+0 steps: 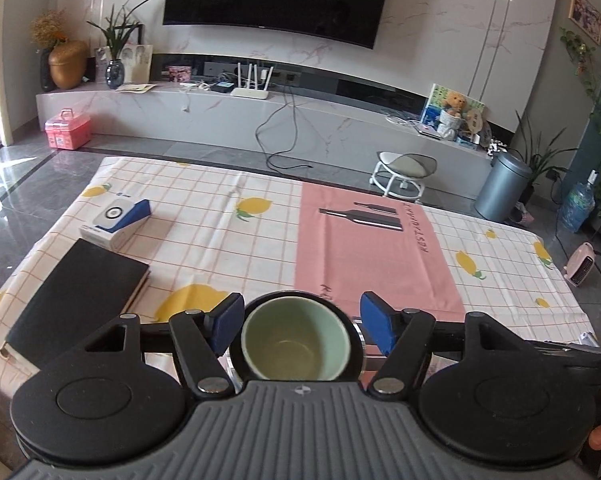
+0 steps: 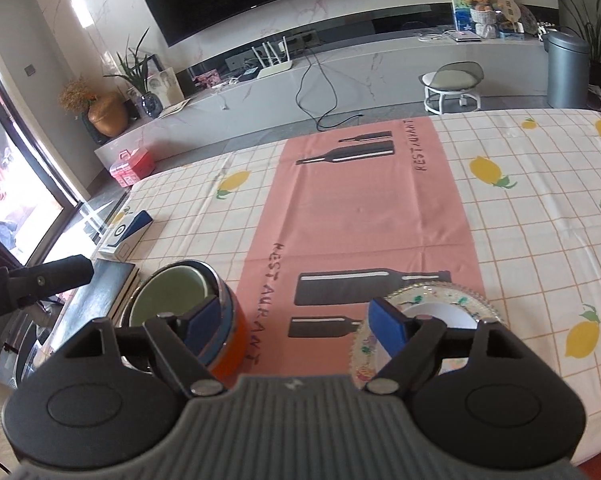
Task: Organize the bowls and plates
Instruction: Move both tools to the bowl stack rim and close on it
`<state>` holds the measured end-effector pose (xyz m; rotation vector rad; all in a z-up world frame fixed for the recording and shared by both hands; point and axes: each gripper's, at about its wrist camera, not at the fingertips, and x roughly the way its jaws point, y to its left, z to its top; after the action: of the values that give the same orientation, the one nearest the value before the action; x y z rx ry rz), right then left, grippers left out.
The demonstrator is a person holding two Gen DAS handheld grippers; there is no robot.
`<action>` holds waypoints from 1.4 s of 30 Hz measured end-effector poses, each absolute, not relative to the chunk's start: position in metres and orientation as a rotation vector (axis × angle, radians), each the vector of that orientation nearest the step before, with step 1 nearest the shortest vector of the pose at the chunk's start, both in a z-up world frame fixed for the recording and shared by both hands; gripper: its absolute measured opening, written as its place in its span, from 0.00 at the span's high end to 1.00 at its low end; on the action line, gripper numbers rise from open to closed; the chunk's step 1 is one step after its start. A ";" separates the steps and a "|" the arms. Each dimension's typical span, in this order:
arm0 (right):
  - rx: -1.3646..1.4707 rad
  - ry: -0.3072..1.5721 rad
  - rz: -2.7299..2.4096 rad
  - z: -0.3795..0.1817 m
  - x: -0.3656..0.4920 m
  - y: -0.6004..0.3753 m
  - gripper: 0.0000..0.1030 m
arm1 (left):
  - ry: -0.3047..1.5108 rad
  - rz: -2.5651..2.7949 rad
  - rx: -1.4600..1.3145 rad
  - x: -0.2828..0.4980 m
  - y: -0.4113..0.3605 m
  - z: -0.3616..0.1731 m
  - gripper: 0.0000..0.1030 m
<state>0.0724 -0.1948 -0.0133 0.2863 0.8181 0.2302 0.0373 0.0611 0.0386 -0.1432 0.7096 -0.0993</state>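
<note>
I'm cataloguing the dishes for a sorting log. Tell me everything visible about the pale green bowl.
The pale green bowl is round and smooth, ceramic-looking, with a paler, yellowish inside that appears empty. It sits upright, nested in a larger dark-rimmed bowl whose outer wall is orange with a blue band. Both stand near the table's near edge, just left of the pink placemat. The open left gripper frames it without touching.

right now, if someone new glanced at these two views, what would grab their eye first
The pink runner with black bottle prints, running down the middle of the lemon-check tablecloth. Near its close end, a green bowl nested in a dark, orange-sided one stands left; a floral-rimmed plate lies right. Both grippers are open.
</note>
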 end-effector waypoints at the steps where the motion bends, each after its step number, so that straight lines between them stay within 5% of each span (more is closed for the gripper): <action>1: 0.284 0.825 0.246 -0.013 0.075 -0.187 0.21 | 0.711 -0.081 -0.148 0.037 0.068 0.037 0.22; 3: 0.278 0.837 0.271 -0.012 0.080 -0.174 0.15 | 0.723 -0.064 -0.166 0.038 0.079 0.033 0.22; 17: 0.374 1.037 0.289 -0.049 0.125 -0.123 0.14 | 0.853 -0.027 -0.401 0.060 0.129 -0.022 0.21; 26: 0.484 1.120 0.213 -0.081 0.149 -0.140 0.22 | 0.966 -0.062 -0.418 0.088 0.119 -0.063 0.21; 29: 0.511 1.147 0.204 -0.093 0.152 -0.142 0.32 | 1.002 -0.083 -0.462 0.094 0.120 -0.072 0.21; 42: 0.604 1.230 0.235 -0.125 0.164 -0.139 0.36 | 1.141 -0.085 -0.535 0.115 0.118 -0.100 0.28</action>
<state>0.1644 -0.1392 -0.1253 0.6042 1.2303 0.2347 0.1147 0.1183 -0.0998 -0.5353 1.1415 -0.0854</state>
